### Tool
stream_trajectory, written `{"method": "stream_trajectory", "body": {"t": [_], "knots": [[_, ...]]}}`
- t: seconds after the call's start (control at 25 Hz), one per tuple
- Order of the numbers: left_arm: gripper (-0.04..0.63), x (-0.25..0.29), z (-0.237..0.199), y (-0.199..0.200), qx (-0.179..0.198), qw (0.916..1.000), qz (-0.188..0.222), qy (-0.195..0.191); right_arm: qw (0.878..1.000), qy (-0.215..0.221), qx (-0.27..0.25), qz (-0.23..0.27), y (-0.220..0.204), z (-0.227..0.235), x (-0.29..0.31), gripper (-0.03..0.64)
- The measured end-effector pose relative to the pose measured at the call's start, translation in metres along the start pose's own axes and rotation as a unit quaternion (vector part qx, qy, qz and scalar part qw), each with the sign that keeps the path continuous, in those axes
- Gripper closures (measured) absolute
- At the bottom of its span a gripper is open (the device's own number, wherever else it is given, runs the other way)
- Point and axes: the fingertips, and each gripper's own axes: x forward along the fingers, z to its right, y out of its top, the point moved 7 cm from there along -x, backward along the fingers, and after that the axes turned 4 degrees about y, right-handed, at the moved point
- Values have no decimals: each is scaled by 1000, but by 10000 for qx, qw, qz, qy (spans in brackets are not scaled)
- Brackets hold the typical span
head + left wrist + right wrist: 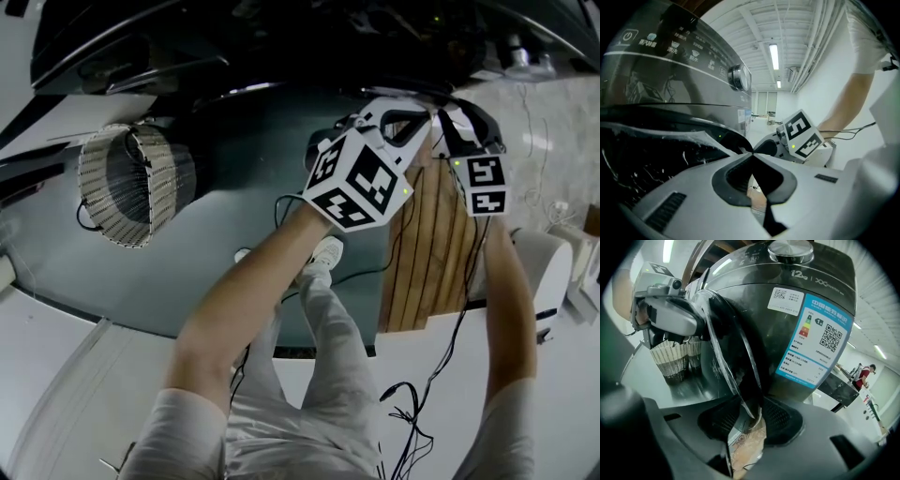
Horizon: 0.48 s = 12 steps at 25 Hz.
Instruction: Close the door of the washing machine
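The dark grey washing machine (806,291) fills the right gripper view, and its control panel with a knob (739,77) shows in the left gripper view. Its round glass door (736,357) stands ajar, seen edge-on. The door's lower rim runs between the jaws of my right gripper (752,405), which stand wide and open around it. My left gripper (751,153) is shut on nothing, close beside the machine's front. From the right gripper view its grey body (665,317) sits by the door's upper edge. In the head view both grippers (408,117) (459,117) reach up side by side to the machine.
A wicker basket (127,183) stands on the dark floor left of the machine. A wooden panel (427,253) lies under my arms, a white appliance (548,272) is at the right, and loose cables (412,412) trail over the floor near my legs.
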Motion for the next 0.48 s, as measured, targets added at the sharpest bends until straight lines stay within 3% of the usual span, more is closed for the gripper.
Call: {"method": "stream_trajectory", "body": {"t": [0.24, 0.4, 0.48], "knots": [[592, -26, 8, 0, -313, 9990, 322, -72, 9998, -94, -103, 117, -3, -1, -2, 465], [592, -54, 14, -3, -595, 9971, 465, -67, 9977, -585, 206, 260, -9, -6, -12, 485], [592, -71, 16, -3, -672, 9963, 527, -17, 9956, -804, 356, 316, -13, -14, -21, 527]]}}
